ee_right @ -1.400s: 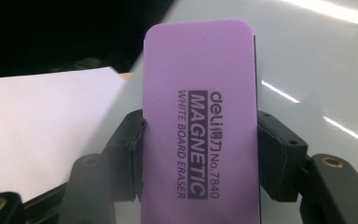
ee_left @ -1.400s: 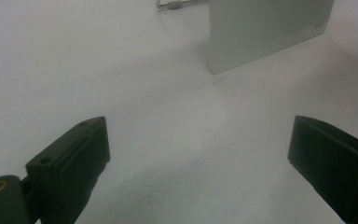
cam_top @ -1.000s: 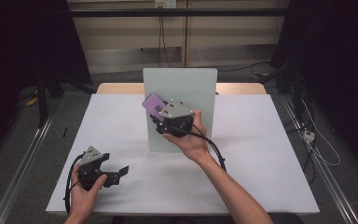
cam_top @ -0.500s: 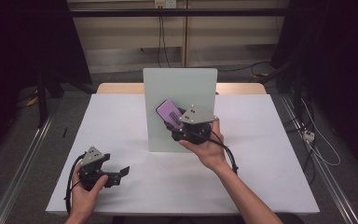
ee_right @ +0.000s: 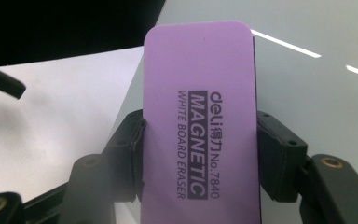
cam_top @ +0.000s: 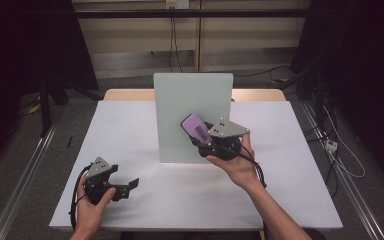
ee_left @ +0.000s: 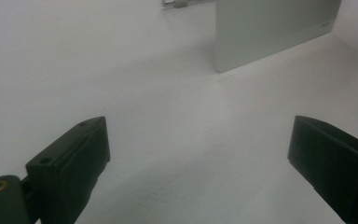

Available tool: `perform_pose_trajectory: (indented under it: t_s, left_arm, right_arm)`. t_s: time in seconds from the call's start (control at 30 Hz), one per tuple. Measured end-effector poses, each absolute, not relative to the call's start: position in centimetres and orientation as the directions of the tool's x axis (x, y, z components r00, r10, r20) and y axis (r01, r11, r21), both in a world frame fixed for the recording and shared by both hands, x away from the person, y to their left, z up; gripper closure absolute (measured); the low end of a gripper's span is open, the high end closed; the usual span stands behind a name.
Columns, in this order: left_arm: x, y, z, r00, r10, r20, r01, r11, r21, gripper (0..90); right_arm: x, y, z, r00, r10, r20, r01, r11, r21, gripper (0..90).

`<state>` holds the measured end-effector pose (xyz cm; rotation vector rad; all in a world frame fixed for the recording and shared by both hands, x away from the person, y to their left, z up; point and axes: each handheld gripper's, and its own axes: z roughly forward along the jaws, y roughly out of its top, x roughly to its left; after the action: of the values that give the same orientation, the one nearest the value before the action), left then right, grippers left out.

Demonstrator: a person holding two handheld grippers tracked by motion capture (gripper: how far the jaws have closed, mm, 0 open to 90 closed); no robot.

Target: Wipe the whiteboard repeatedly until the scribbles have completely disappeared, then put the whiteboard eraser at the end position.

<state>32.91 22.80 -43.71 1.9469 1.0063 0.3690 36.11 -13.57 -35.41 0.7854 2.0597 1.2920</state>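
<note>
The purple eraser [ee_right: 200, 126] runs off the bottom edge of the right gripper view, so its lower end is unseen. It covers part of the pale upright board [cam_top: 192, 117]. In the left gripper view that board [ee_left: 270, 30] is cut off at the top.

Black grippers [cam_top: 130, 186], grey plates, trailing cables; forearms apparently sleeveless.

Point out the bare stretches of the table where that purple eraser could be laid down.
The white table is bare left of the upright board, up to the left edge, and right of it, beyond the right gripper holding the purple eraser. The front strip between both hands is free too. It is crowded only at the board's foot and around the left gripper.
</note>
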Motion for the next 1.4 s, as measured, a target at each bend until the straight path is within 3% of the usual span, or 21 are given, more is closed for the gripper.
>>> perform_pose_trajectory:
  t_s: [0.5,1.1,1.4]
  left_arm:
    - [32.8,23.3,-43.7,0.614,0.777,-0.137,0.508,-0.256,0.822,5.4]
    - [32.7,23.3,-43.4,0.628,0.767,-0.134,0.500,-0.265,0.824,5.4]
    - [32.7,23.2,-43.4,0.633,0.761,-0.140,0.501,-0.265,0.824,5.4]
  right_arm:
    - [35.5,-15.9,-37.1,-0.712,0.699,-0.069,0.298,0.390,0.871,41.4]
    - [34.3,-15.1,-39.3,-0.811,0.583,-0.058,0.324,0.528,0.785,41.4]
    - [34.0,-13.9,-40.2,-0.880,0.471,-0.062,0.298,0.649,0.700,41.4]
